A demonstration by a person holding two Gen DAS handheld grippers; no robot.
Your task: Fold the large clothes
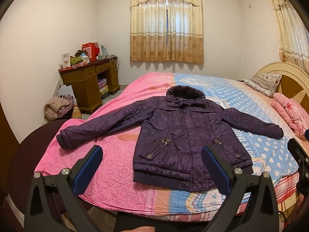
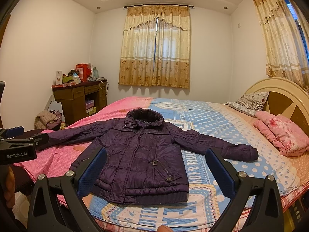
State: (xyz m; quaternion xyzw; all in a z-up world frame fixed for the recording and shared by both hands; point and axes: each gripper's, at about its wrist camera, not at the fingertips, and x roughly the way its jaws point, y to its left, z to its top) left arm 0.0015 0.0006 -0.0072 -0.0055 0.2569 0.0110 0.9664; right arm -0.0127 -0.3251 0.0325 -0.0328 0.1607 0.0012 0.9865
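I held my left gripper (image 1: pixel 152 166) and right gripper (image 2: pixel 156 166) spread wide, empty, before the hem of the jacket (image 1: pixel 185 131), which lay collar-away, sleeves outstretched crosswise.

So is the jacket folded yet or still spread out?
Spread out: the jacket lies flat on the bed, front up, both sleeves stretched sideways, no fold made.

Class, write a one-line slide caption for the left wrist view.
Open left gripper hovers before a purple jacket spread flat, sleeves out, on the bed.
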